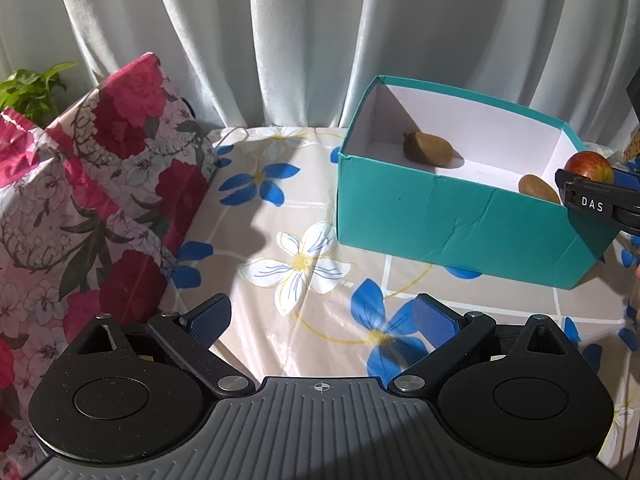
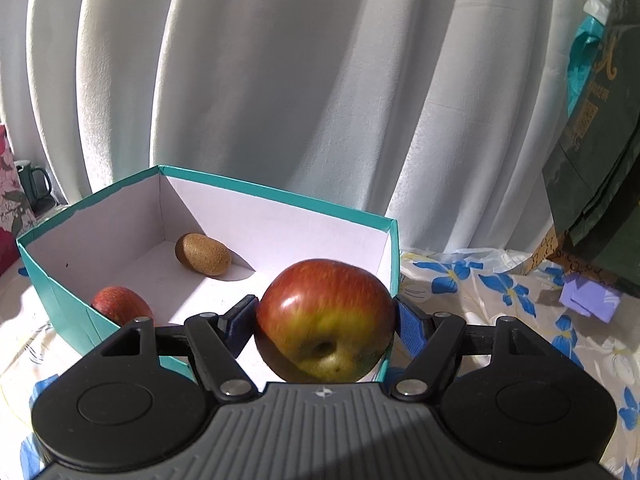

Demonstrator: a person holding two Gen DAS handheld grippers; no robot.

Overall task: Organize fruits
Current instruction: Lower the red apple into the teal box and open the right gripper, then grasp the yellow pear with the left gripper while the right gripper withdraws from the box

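A teal box with a white inside stands on the floral tablecloth; it also shows in the right wrist view. In it lie a brown kiwi, also in the left wrist view, and a red apple near the front wall. A second brownish fruit shows by the front wall in the left wrist view. My right gripper is shut on a red-yellow apple, also in the left wrist view, over the box's right end. My left gripper is open and empty above the cloth, left of the box.
A pink floral bag stands at the left with a green plant behind it. White curtains hang at the back. A dark green bag and a purple paper piece sit right of the box. A green mug stands far left.
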